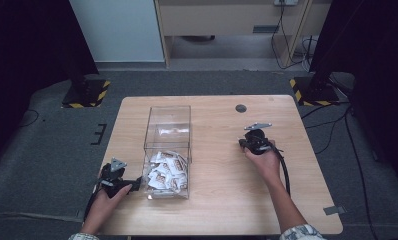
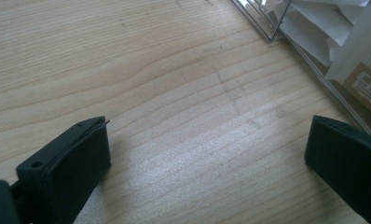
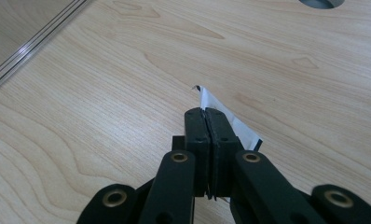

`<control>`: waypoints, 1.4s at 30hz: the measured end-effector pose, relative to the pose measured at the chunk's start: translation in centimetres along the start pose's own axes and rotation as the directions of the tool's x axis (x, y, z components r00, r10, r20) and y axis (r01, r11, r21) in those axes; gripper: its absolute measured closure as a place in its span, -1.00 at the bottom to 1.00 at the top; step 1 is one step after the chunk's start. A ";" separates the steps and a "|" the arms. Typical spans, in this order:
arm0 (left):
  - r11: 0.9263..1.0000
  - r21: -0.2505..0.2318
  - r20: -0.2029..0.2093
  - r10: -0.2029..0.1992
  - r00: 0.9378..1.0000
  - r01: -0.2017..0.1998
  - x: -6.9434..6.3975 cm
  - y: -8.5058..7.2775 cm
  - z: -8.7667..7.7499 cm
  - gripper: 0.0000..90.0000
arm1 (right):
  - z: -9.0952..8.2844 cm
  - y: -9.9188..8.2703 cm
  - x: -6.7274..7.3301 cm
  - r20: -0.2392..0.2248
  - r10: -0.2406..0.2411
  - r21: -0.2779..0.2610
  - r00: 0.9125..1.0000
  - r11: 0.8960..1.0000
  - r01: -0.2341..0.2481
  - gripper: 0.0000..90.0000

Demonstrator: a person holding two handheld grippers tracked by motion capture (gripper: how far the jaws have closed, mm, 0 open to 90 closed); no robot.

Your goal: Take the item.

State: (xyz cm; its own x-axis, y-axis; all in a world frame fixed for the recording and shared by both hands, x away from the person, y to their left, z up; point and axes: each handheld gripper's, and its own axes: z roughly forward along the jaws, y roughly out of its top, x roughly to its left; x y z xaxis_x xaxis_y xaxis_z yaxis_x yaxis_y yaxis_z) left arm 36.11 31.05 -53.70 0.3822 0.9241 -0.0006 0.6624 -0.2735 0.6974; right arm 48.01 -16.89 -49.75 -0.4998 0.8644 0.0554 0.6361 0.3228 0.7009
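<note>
We see the right gripper pinching a white packet over the table at three o'clock of the clear box, while the left gripper stands spread at the box's eight o'clock.

Bench is showing pale matt wood grain; box is appearing as clear glossy plastic; right tongs are gripping white paper sachet.
</note>
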 end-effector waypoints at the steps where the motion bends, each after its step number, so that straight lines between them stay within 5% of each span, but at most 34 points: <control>1: 1.000 0.000 0.000 0.000 1.000 0.000 0.0 0.0 0.0 -1.00 | 0.1 0.0 0.0 -0.001 0.004 0.003 1.000 1.000 -0.004 0.97; 10: 1.000 0.000 0.000 0.001 1.000 -0.001 0.0 0.0 0.0 -1.00 | 0.5 -0.2 0.2 -0.004 0.003 0.010 1.000 1.000 -0.003 0.93; 21: 1.000 0.000 0.000 0.001 1.000 -0.001 0.0 0.0 0.0 -1.00 | 0.8 -0.4 0.3 0.004 0.010 0.018 1.000 1.000 -0.010 0.62; 42: 1.000 0.000 0.000 0.000 1.000 0.000 0.0 0.0 0.0 -1.00 | -0.8 0.1 0.8 0.025 0.030 -0.034 0.999 0.999 -0.029 -0.49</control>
State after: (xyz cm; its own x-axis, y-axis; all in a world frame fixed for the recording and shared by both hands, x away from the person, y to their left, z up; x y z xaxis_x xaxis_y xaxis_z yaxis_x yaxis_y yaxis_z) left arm 36.11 31.05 -53.70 0.3822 0.9241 -0.0006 0.6624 -0.2735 0.6974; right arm 47.18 -16.48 -49.03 -0.4658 0.8830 0.0583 0.6297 0.2844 0.7229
